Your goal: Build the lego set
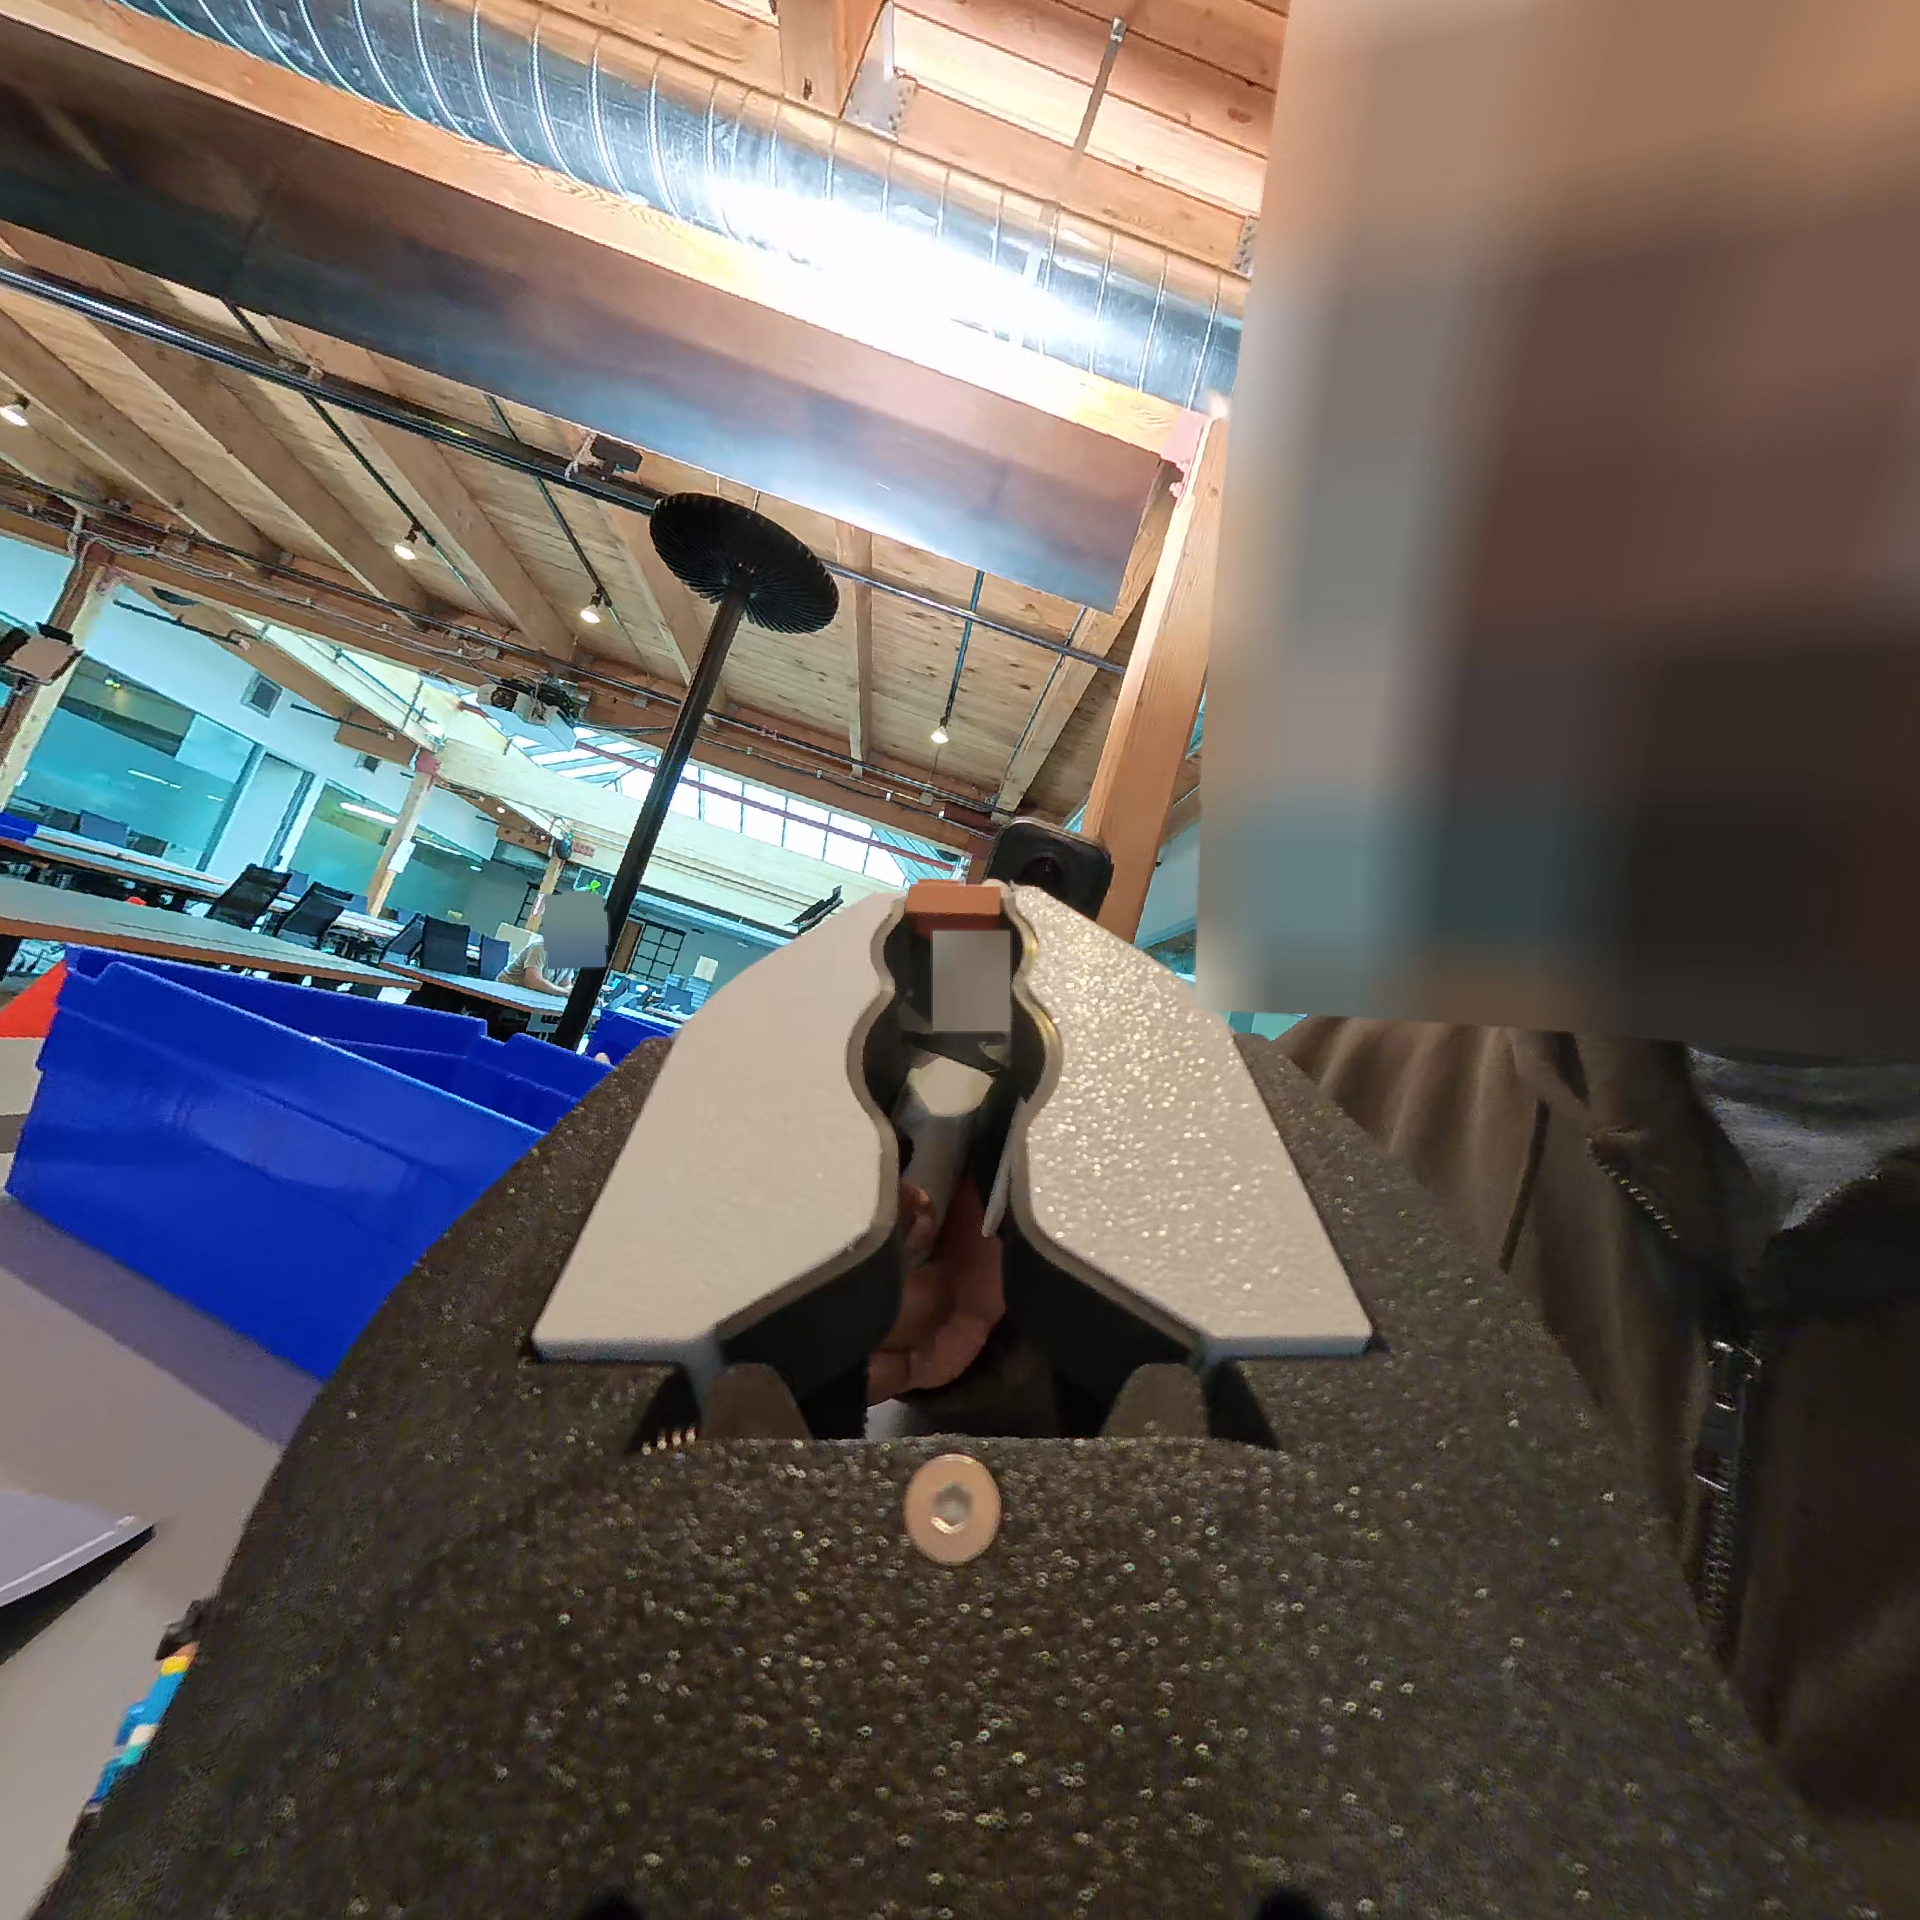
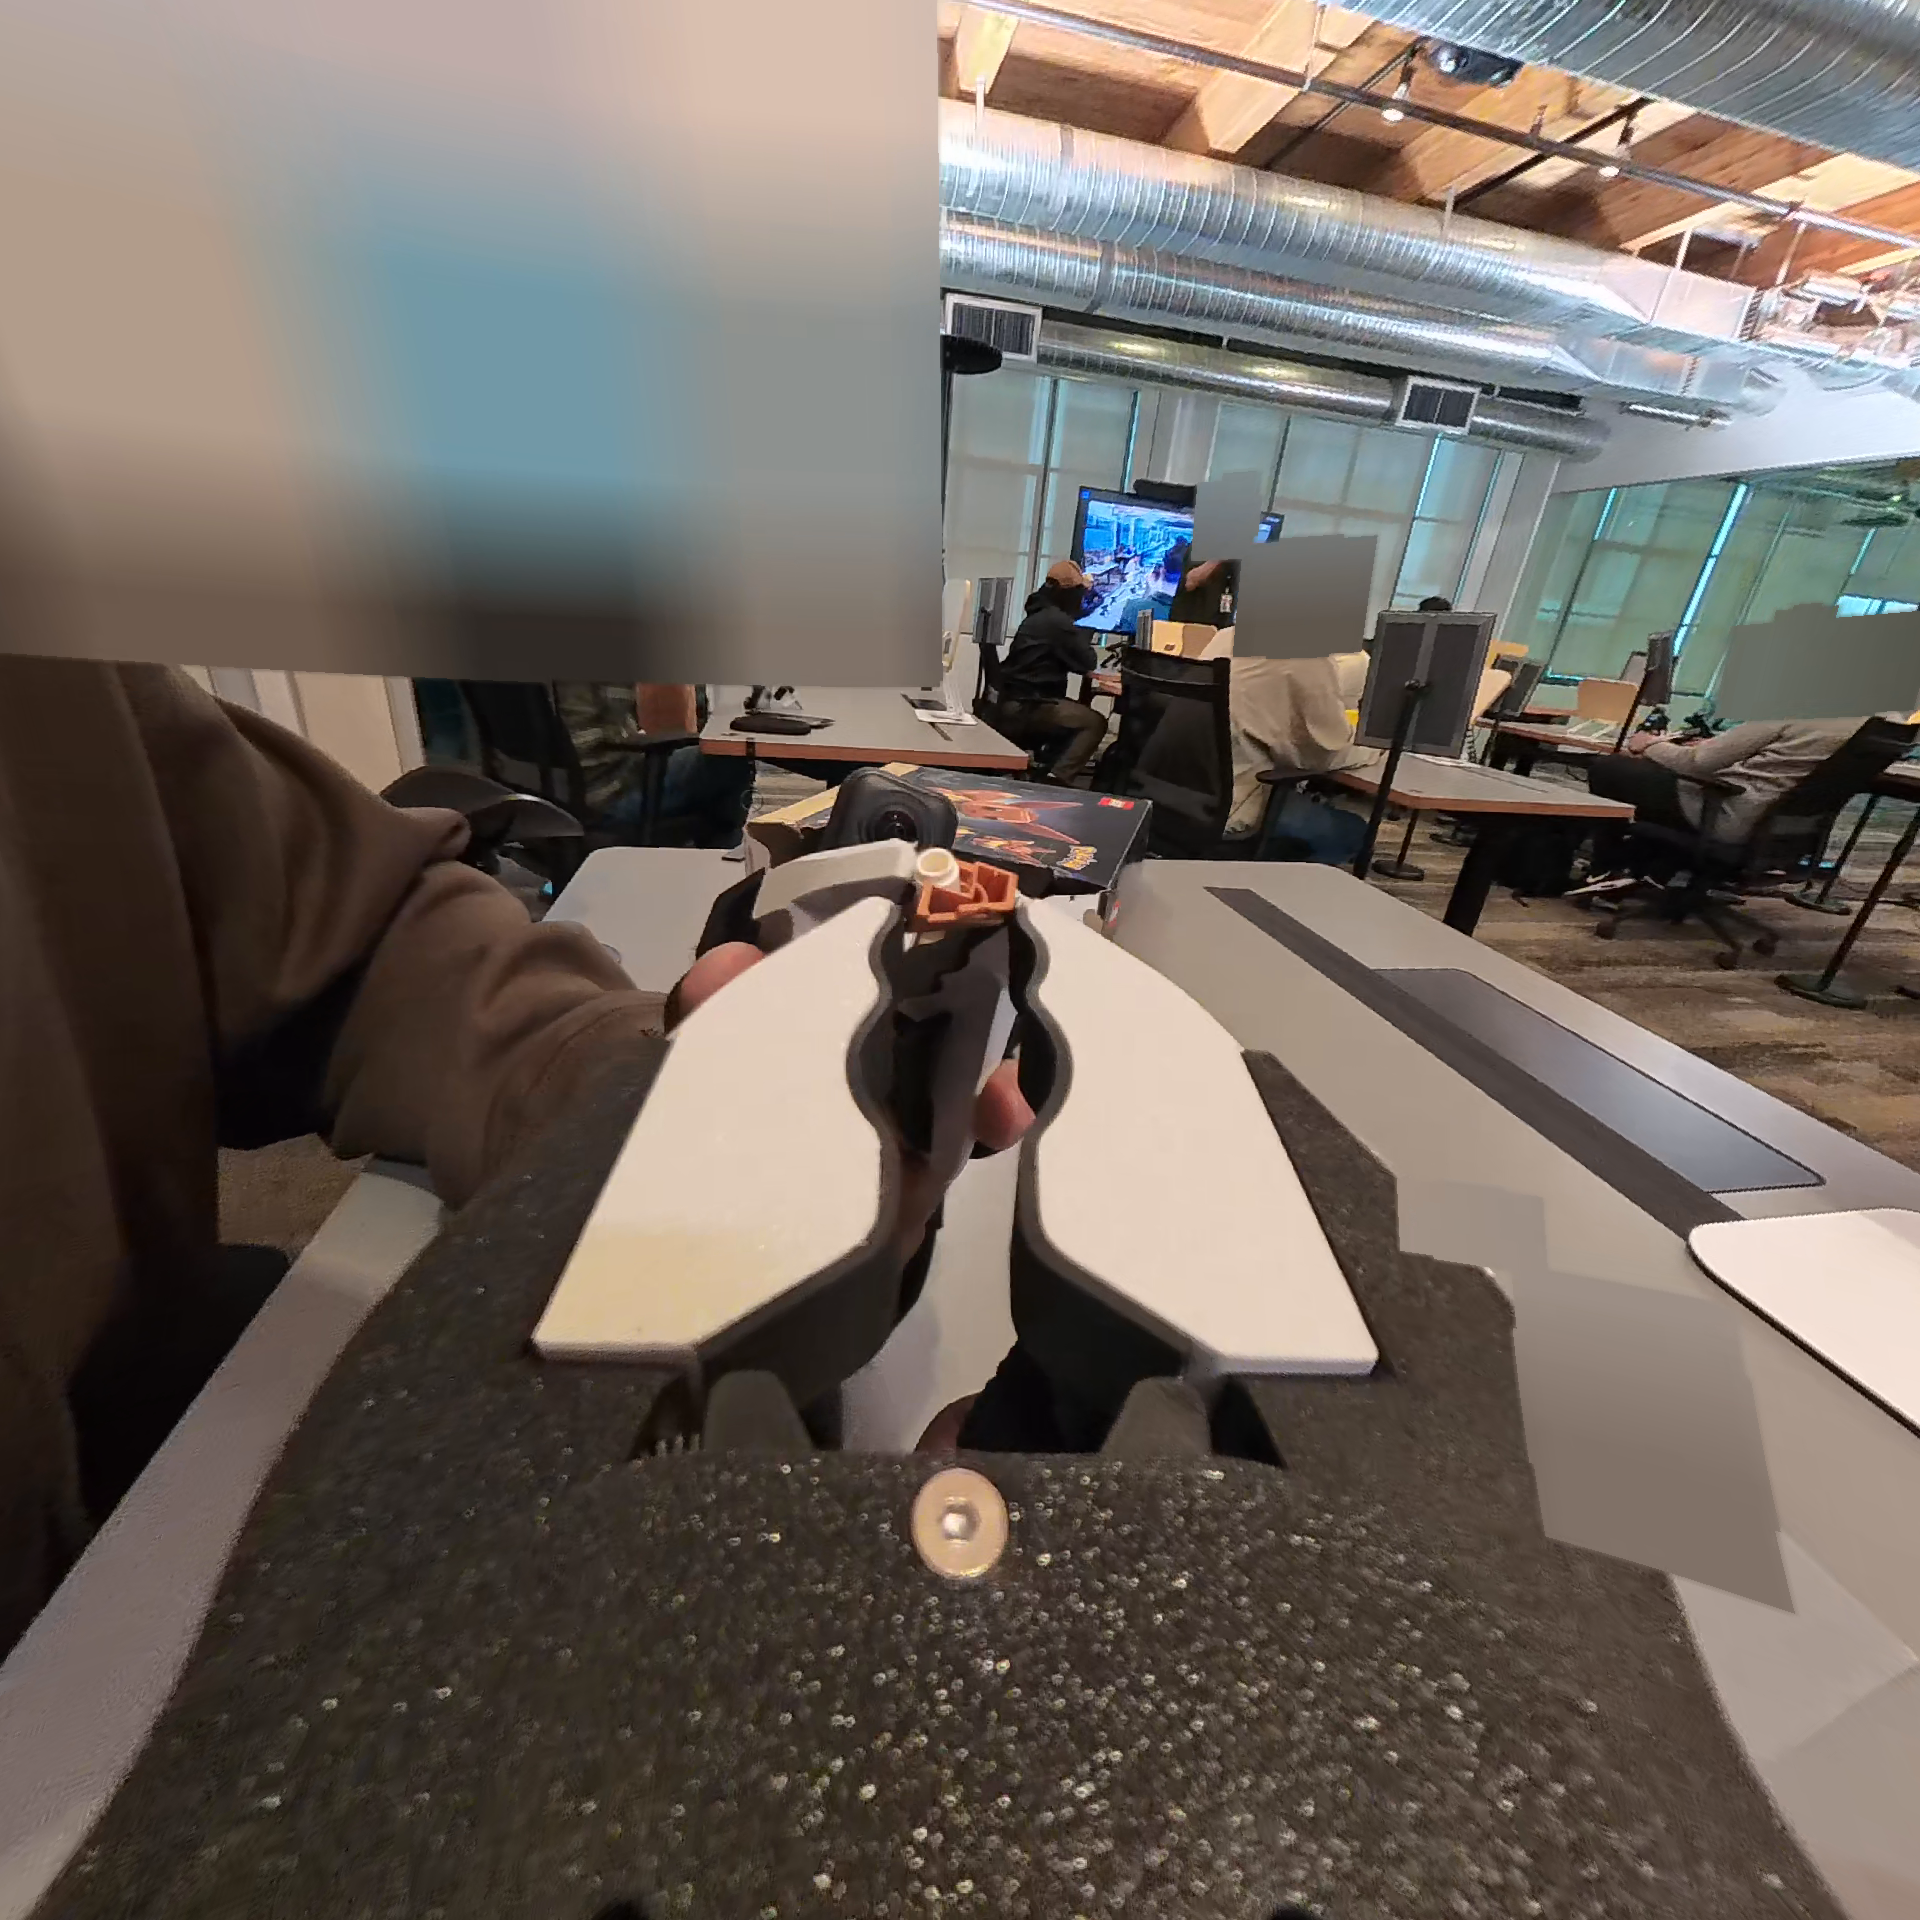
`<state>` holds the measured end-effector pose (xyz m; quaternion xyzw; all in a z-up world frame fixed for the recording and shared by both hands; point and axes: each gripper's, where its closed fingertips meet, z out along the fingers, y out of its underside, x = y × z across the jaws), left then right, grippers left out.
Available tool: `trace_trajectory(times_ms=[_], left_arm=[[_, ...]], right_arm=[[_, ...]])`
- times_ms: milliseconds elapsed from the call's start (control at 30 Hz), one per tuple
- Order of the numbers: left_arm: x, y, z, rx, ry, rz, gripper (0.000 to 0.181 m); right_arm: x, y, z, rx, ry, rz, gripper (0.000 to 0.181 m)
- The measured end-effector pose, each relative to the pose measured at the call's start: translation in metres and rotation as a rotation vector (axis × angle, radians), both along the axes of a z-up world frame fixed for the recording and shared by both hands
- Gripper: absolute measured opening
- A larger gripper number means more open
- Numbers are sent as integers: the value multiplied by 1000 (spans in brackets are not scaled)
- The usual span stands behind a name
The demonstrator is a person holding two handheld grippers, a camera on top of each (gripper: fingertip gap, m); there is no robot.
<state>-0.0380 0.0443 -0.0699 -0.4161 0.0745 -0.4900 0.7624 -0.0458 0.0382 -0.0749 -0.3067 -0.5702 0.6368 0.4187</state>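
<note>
Both grippers up in the air, tip to tip. Left gripper (image 1: pixel 956 902) pinching a brown brick (image 1: pixel 954 900); right gripper (image 2: pixel 961 902) clamped on an orange-brown piece (image 2: pixel 961 896) w/ white pin (image 2: pixel 935 864). Looks like mid-join; next needs square alignment, firm push.

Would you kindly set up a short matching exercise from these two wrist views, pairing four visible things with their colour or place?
Things:
1. bins
2. Lego piece
3. set box
4. laptop

Descriptions:
A. orange-brown, pinched at the fingertips
B. blue
C. on the table beyond both grippers
D. silver, at the table's right edge of view

Pairs: 1-B, 2-A, 3-C, 4-D
</note>
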Motion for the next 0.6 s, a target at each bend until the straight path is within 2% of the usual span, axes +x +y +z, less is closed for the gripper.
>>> trace_trajectory(times_ms=[600], left_arm=[[-2,23,-22,-124,263,160,18]], right_arm=[[-1,23,-20,-115,-30,4,17]])
